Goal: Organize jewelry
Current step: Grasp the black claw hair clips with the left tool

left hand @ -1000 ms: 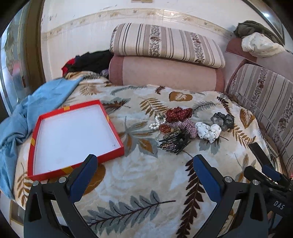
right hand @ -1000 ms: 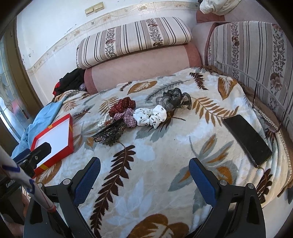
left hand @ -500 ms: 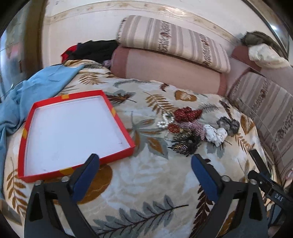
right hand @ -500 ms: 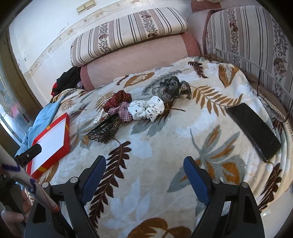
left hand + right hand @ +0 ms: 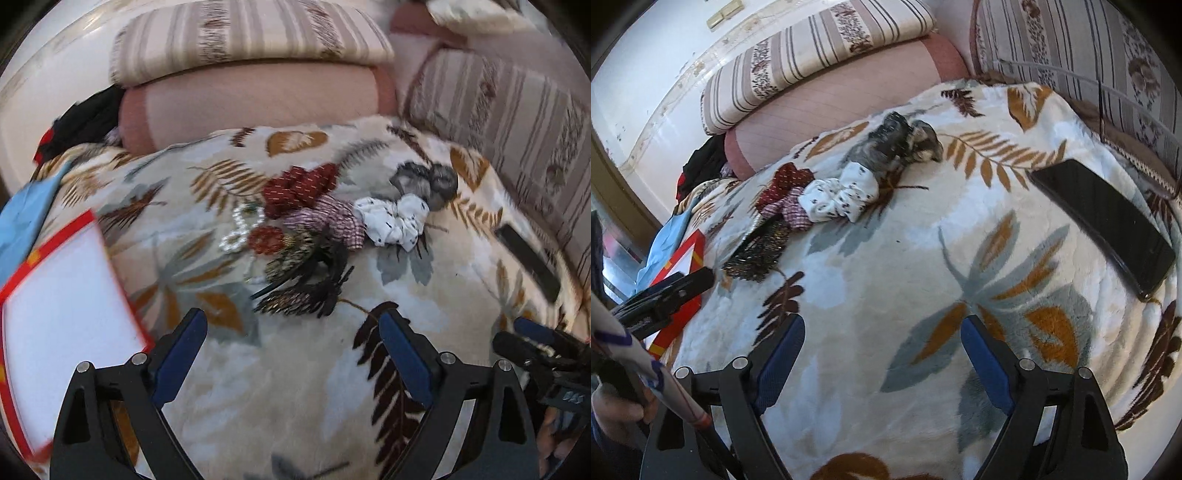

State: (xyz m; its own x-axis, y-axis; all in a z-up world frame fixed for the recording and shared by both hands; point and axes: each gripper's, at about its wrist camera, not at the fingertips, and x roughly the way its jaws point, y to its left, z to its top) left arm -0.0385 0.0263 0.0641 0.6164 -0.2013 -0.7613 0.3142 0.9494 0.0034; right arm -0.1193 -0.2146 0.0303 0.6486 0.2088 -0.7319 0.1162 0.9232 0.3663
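Jewelry (image 5: 295, 236) lies in one heap on the bed blanket (image 5: 280, 369): a pearl string, a red beaded piece, dark hair clips and several scrunchies, all touching each other. The red box (image 5: 70, 321) with white bottom waits empty to the left, near the heap. I judge the sorting is not yet begun; this is the approach. The next move calls for picking one small piece without dragging its neighbours. The left tongs (image 5: 291, 350) are spread wide and hold nothing, just before the clips. The right tongs (image 5: 882, 350) are also spread wide, empty, above bare blanket.
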